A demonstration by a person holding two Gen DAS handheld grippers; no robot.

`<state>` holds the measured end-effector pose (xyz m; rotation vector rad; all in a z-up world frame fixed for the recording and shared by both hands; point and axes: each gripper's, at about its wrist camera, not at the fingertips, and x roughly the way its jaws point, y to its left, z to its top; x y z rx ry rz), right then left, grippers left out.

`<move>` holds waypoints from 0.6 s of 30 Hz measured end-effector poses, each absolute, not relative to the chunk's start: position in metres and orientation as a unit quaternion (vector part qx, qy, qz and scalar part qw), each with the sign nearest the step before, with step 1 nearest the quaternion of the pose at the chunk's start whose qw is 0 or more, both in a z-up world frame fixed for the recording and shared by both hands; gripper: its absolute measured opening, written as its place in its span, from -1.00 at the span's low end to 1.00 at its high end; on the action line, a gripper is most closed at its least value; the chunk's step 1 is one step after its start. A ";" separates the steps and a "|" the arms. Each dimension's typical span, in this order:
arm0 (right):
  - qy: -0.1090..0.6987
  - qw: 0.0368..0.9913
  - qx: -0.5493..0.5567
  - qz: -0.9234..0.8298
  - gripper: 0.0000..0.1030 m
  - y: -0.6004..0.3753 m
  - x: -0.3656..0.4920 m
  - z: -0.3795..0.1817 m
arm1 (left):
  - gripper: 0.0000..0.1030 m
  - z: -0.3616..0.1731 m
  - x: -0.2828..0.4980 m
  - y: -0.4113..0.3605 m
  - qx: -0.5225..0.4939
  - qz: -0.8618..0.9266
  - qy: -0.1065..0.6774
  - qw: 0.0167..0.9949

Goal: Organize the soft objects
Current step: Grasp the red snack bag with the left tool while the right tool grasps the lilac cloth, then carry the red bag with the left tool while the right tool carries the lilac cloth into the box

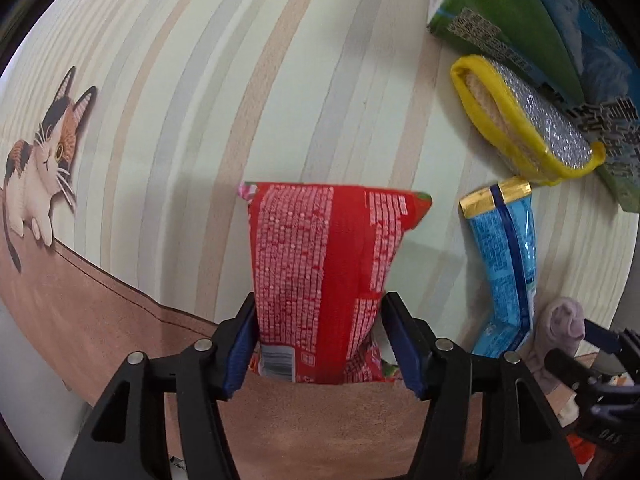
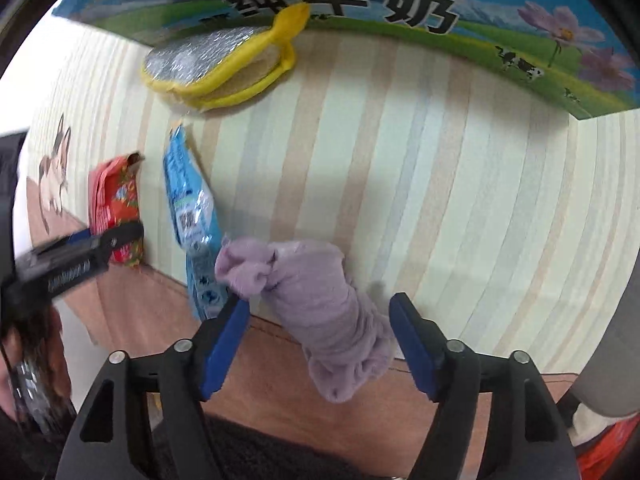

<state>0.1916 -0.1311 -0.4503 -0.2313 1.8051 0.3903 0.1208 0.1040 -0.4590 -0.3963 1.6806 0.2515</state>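
A red snack packet (image 1: 320, 276) lies on the striped mat between the blue pads of my left gripper (image 1: 320, 344); the jaws stand close against its sides, just touching it. It also shows in the right wrist view (image 2: 116, 208). A rolled lilac sock (image 2: 320, 308) lies between the fingers of my right gripper (image 2: 320, 340), which is open with gaps on both sides. The sock also shows in the left wrist view (image 1: 560, 324). A blue packet (image 1: 504, 268) (image 2: 192, 208) lies between the red packet and the sock.
A yellow-edged silver scrubbing pad (image 1: 528, 124) (image 2: 216, 64) lies against a green and blue milk carton (image 1: 516, 12) (image 2: 400, 4) at the far side. The mat (image 1: 200, 120) has a cat picture (image 1: 40, 160) at the left and a brown band (image 1: 100, 312) in front.
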 end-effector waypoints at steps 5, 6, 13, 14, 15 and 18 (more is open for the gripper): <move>0.779 0.594 -0.127 0.157 0.47 -0.121 0.179 -0.461 | 0.10 -0.463 0.122 0.116 -0.183 0.116 0.734 0.644; 0.778 0.596 -0.129 0.151 0.42 -0.121 0.176 -0.463 | -0.01 -0.458 0.123 0.127 -0.180 0.117 0.733 0.646; 0.775 0.609 -0.095 0.139 -0.24 -0.118 0.152 -0.466 | -0.16 -0.421 0.114 0.133 -0.190 0.127 0.714 0.661; 0.774 0.611 -0.083 0.143 -0.24 -0.120 0.150 -0.461 | -0.16 -0.411 0.111 0.129 -0.189 0.122 0.711 0.667; 0.773 0.612 -0.074 0.147 -0.25 -0.122 0.151 -0.456 | -0.16 -0.399 0.110 0.124 -0.188 0.115 0.705 0.674; 0.763 0.624 -0.044 0.165 -0.25 -0.125 0.154 -0.426 | -0.16 -0.354 0.113 0.111 -0.195 0.078 0.684 0.698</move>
